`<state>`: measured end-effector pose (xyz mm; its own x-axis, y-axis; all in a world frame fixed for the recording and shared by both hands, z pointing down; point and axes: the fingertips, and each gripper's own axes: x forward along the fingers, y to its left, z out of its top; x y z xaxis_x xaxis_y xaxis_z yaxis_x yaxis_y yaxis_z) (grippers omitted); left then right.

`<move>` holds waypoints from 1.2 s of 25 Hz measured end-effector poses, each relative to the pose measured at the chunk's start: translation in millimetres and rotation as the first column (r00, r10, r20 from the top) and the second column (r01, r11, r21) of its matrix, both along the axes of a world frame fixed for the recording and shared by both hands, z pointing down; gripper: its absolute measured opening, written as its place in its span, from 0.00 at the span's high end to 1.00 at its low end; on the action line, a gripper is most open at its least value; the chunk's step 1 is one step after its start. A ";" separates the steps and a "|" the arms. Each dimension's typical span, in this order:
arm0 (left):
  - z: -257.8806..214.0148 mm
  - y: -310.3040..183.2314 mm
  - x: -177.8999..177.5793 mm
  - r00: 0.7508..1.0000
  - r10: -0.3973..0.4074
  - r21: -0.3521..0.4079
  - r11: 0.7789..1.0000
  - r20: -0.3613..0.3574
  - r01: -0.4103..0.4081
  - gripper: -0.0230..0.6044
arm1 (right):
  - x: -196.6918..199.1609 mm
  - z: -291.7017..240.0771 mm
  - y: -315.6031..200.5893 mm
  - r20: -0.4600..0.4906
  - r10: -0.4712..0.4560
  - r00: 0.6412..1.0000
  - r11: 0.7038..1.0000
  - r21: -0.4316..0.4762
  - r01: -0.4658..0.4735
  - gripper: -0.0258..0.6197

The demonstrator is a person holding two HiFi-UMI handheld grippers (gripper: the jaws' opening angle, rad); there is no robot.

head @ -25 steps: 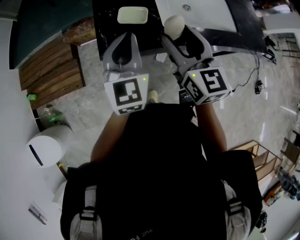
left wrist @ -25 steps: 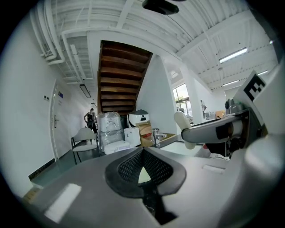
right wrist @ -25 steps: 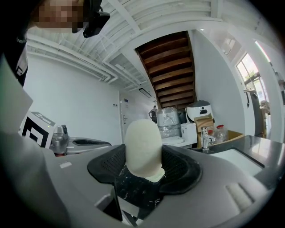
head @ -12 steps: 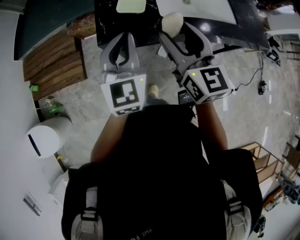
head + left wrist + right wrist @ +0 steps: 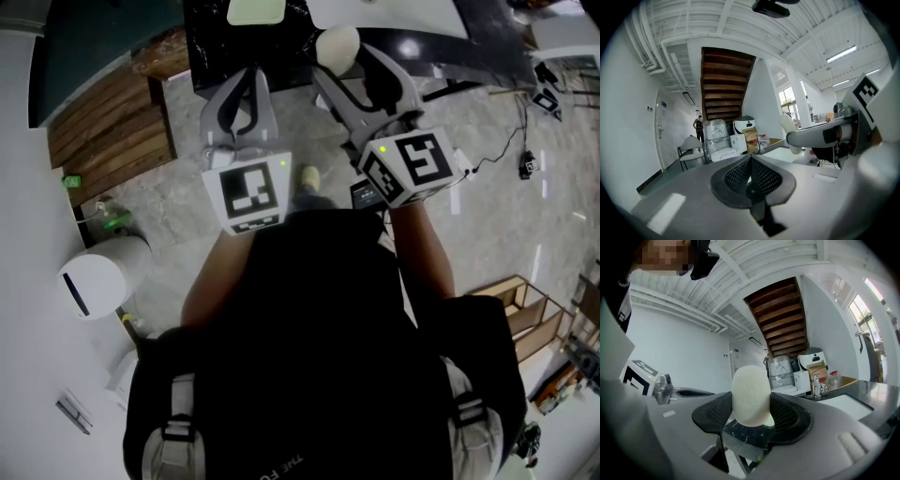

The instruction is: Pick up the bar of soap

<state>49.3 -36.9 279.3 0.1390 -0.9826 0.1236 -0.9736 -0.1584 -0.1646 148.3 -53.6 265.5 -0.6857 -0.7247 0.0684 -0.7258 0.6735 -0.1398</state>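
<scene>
The cream oval bar of soap (image 5: 336, 42) (image 5: 750, 390) stands upright between the mesh pads of my right gripper (image 5: 345, 58) (image 5: 751, 405), which is shut on it above the edge of the black counter. A pale green soap dish (image 5: 255, 11) lies on the counter at the top of the head view, with nothing in it. My left gripper (image 5: 249, 73) (image 5: 750, 165) hovers to the left of the right one, shut with nothing held. In the left gripper view the soap (image 5: 789, 125) shows at the right, held in the other gripper.
The black marble counter (image 5: 211, 52) and a white sink basin (image 5: 394, 11) run along the top. A wooden slatted platform (image 5: 103, 131) and a white round bin (image 5: 94, 286) stand at the left. Cables (image 5: 520, 141) trail over the grey floor at the right.
Both grippers keep their pose and the soap stays gripped. The counter and soap dish have slid toward the top edge of the head view.
</scene>
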 end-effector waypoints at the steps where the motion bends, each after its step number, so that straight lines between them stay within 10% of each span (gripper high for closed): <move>1: -0.8 -0.1 -1.8 1.000 0.003 0.001 1.000 -0.002 -0.003 0.97 | -1.4 -0.2 0.0 -0.001 0.005 1.000 1.000 -0.001 -0.005 0.54; 30: -12.1 -19.2 -68.6 0.997 0.075 0.027 0.997 -0.024 -0.074 0.97 | -63.9 -13.7 -11.4 -0.028 0.085 0.996 0.996 0.029 -0.084 0.54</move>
<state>-19.3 -56.0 267.3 0.2148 -0.9722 0.0937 -0.9630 -0.2268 -0.1458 84.3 -65.0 251.8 -0.6200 -0.7818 0.0668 -0.7837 0.6130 -0.1003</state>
